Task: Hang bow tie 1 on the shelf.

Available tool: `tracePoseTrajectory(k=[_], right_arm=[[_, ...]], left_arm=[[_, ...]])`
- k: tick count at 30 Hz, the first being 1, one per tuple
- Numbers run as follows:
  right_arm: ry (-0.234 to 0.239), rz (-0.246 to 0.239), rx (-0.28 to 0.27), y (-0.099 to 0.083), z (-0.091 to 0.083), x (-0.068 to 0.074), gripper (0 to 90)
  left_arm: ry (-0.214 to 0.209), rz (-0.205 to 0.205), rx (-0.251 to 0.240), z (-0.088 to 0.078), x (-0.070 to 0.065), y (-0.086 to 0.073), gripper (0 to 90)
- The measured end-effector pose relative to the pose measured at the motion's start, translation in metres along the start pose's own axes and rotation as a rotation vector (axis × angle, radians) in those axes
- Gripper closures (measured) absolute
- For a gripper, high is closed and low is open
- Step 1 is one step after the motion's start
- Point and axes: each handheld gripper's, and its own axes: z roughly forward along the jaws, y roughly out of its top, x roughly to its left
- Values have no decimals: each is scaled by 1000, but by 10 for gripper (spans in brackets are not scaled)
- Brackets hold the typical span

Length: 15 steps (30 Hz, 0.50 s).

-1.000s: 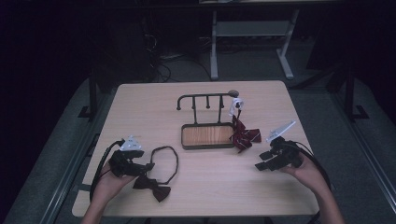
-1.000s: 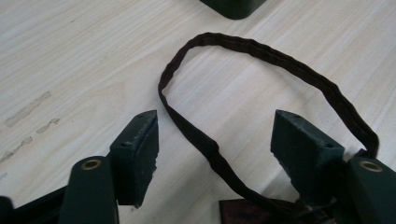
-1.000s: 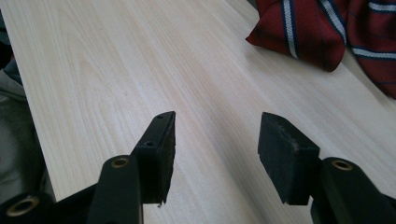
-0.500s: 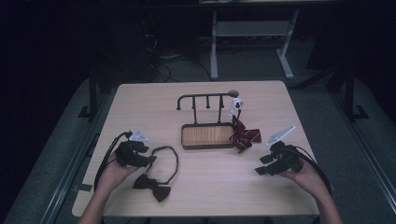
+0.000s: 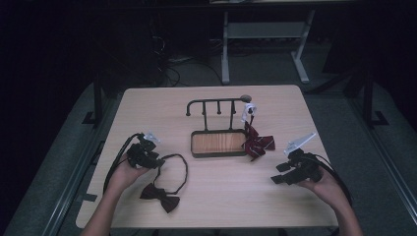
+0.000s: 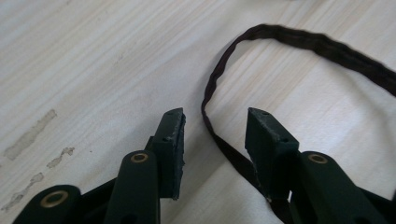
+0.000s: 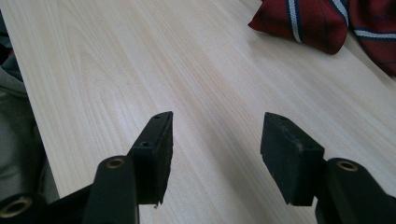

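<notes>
A dark bow tie [image 5: 160, 196] lies on the table at the front left, its thin strap [image 5: 183, 167] looped behind it. My left gripper [image 5: 155, 160] sits at the loop's left end. In the left gripper view the strap [image 6: 212, 88] runs between the jaws of the left gripper [image 6: 212, 122], close to the right one. The jaws have just been closing, and a gap remains on both sides of the strap. A red striped bow tie [image 5: 258, 144] lies by the stand. My right gripper [image 5: 278, 175] rests open near it on bare wood, with the red tie [image 7: 322, 21] ahead of the right gripper [image 7: 215, 127].
A dark metal stand with a hook rail [image 5: 216, 102] and a wooden tray base [image 5: 219, 142] stands mid-table. A white tag [image 5: 248, 109] hangs at the rail's right end. A person's hands come in from the front edge.
My left gripper has moved away from the bow toward the strap loop, and its jaws have narrowed around the strap. The right gripper has hardly shifted.
</notes>
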Motion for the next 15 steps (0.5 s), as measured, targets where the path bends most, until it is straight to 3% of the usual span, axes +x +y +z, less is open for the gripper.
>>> tracePoseTrajectory(k=[9, 15], right_arm=[[-2, -9, -6, 1, 0, 0, 439], [-5, -5, -13, 1, -3, 1, 441]], left_arm=[[-20, 6, 42, 9, 4, 2, 712], [-12, 11, 58, 10, 4, 5, 783]])
